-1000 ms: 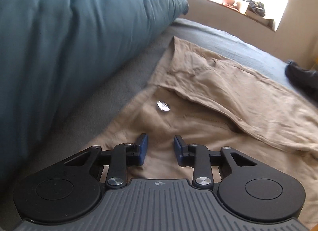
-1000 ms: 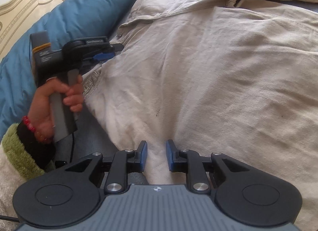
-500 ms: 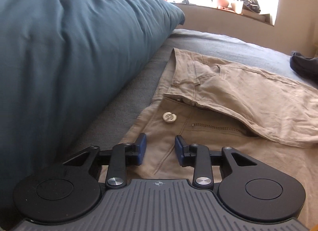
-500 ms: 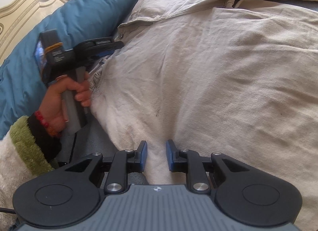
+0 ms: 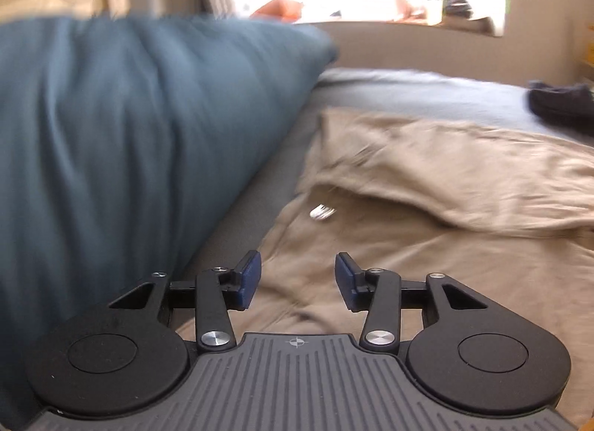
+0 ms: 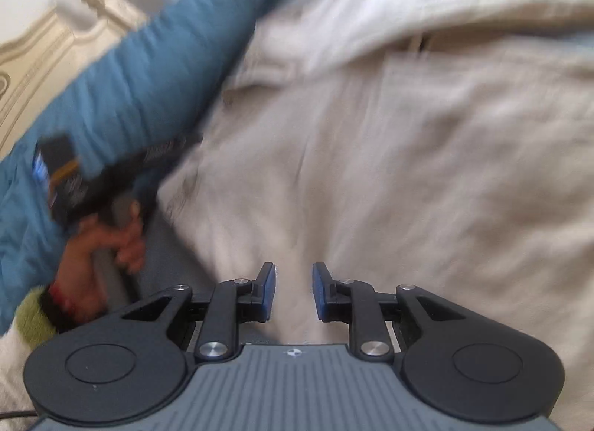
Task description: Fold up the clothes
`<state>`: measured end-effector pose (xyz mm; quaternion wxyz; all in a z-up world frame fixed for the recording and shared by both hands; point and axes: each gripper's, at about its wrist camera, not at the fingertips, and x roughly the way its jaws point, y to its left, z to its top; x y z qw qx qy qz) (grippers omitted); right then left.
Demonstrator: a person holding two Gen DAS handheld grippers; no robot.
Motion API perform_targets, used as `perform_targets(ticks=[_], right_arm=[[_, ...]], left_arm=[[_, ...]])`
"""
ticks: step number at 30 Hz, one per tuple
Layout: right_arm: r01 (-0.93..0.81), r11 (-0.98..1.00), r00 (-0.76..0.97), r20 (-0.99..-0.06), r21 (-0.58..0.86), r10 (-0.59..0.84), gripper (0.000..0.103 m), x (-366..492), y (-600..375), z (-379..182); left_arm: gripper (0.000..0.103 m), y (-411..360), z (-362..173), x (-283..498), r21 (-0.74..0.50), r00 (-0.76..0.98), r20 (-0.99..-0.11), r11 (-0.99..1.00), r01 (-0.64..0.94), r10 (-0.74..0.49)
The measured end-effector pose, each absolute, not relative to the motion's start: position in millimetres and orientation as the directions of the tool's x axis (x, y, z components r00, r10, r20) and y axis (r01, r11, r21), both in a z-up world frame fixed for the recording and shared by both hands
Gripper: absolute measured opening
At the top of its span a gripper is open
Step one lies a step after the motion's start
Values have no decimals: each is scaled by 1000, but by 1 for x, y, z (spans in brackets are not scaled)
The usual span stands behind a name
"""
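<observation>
While the beige trousers (image 5: 427,208) lie spread across the grey bed (image 5: 427,91) beside the blue pillow (image 5: 130,126) along its edge, the left gripper (image 5: 297,277), its jaws just opening, hovers spread and empty above the waistband, and the right gripper (image 6: 293,290) hangs narrowly parted, gripping nothing.

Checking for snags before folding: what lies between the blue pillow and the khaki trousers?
Only a bare strip of grey sheet separates the blue pillow from the khaki trousers, seen in the left wrist view.
</observation>
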<state>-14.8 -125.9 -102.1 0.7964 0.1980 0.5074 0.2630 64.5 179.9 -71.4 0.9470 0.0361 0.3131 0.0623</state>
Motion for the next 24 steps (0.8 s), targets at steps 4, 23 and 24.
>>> perform_targets(ticks=[4,23,24], right_arm=[[-139,795,290,-743,591,603,23,-24,-132,-120],[-6,913,355,-853,408,383,23,-45,-204,-107],[-25,915,329,-861,402,387,23,-54,-198,-105]], left_arm=[[48,144,-63,53,87,819,-572,996,11,41],[50,20,-100,17,85,729,-668,958,273,-149],[50,18,-99,15,85,728,-669,958,275,-149]])
